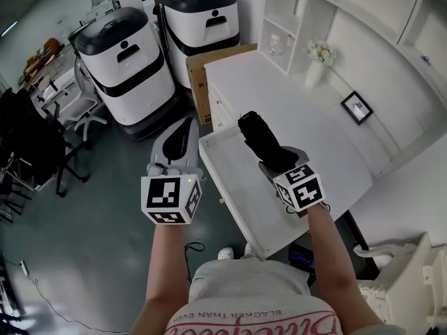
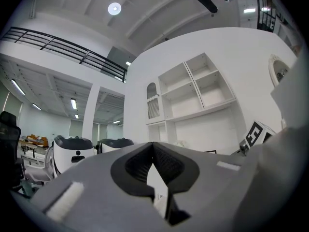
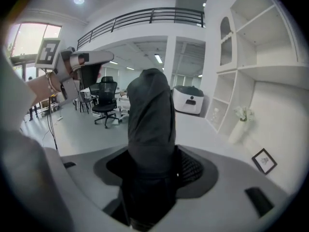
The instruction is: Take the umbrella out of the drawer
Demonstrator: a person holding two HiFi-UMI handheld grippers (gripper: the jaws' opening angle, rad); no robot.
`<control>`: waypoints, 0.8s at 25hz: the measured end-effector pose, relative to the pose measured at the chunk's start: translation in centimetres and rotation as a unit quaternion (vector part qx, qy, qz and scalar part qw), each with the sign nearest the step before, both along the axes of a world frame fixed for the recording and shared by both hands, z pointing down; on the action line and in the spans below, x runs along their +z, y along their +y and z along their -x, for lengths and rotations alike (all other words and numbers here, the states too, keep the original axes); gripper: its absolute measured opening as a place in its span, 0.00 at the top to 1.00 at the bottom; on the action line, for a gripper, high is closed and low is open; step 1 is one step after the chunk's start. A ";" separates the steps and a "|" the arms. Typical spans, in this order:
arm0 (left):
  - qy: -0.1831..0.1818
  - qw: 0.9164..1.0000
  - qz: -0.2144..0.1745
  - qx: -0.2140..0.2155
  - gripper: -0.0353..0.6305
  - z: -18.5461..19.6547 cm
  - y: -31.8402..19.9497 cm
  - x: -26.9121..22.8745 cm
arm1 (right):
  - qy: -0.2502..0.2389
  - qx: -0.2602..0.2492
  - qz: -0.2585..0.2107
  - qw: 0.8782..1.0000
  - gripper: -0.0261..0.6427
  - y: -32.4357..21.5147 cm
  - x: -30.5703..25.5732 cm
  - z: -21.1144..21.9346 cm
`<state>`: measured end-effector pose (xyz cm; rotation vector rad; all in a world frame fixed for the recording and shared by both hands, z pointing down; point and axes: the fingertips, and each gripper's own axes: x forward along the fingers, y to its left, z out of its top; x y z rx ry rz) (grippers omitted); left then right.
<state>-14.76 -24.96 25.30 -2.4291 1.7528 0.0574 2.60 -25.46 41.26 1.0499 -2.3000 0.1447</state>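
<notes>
Two grippers show in the head view. Your right gripper (image 1: pixel 269 162) clamps the folded black umbrella (image 1: pixel 258 138) by its lower end, which the jaws hide. The umbrella sits over the far edge of the open drawer (image 1: pixel 234 195). Your left gripper (image 1: pixel 181 135), jaws together on nothing, hangs beside the drawer's left rim, over open floor (image 1: pixel 105 208). Only the head view shows the drawer.

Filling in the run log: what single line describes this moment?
right tongs: shut on umbrella | umbrella: held above drawer | drawer: open | left tongs: shut, empty
</notes>
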 end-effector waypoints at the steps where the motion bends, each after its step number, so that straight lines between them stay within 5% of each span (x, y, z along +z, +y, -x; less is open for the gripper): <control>1: 0.000 1.000 -0.002 0.001 0.94 0.0 0.0 -0.2 | -0.005 0.005 -0.007 1.000 0.56 0.0 -0.5 -0.1; 8: 0.002 1.000 -0.014 0.003 0.94 -0.2 -0.2 -1.1 | -0.056 0.051 -0.064 0.995 0.56 -0.1 -4.7 -1.9; 20: 0.003 1.000 -0.023 0.005 0.94 -0.8 -0.3 -1.8 | -0.147 0.114 -0.158 0.970 0.56 -0.1 -10.3 -5.7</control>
